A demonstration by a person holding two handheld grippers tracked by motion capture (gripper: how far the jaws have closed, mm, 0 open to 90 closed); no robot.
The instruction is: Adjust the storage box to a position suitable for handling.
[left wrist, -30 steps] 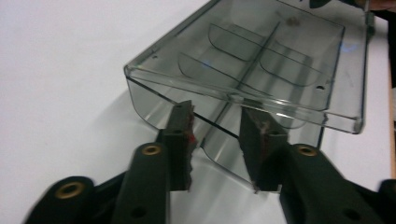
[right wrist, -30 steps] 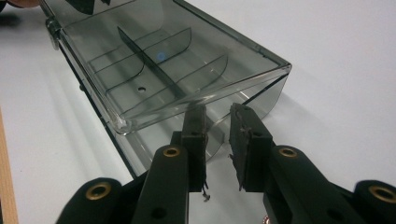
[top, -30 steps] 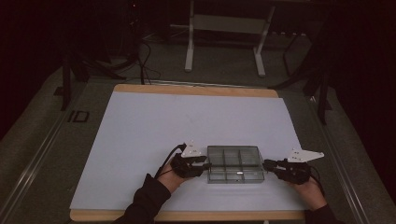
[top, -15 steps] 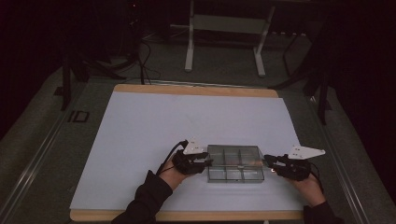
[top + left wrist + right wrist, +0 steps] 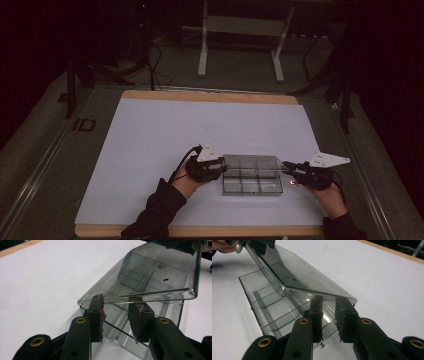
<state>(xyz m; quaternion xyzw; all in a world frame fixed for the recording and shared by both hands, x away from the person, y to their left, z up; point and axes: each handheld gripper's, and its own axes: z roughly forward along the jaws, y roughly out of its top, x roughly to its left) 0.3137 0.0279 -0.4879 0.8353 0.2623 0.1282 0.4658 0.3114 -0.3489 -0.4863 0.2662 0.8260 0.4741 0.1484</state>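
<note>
Lid half-raised on the box [image 5: 252, 175], near the table's [image 5: 150, 135] front edge.
Left gripper [image 5: 116, 315] and right gripper [image 5: 328, 315] stand at the lid's [image 5: 155, 272] two ends, jaws parted, pinching nothing; the lid may slip off them and drop shut.

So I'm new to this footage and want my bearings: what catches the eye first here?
A clear plastic compartment box near the front edge of the white table, its lid raised at an angle. The left gripper and right gripper meet it from opposite ends, each with its jaws at the lid's edge. The surroundings are dark, with a metal stand behind the table.
</note>
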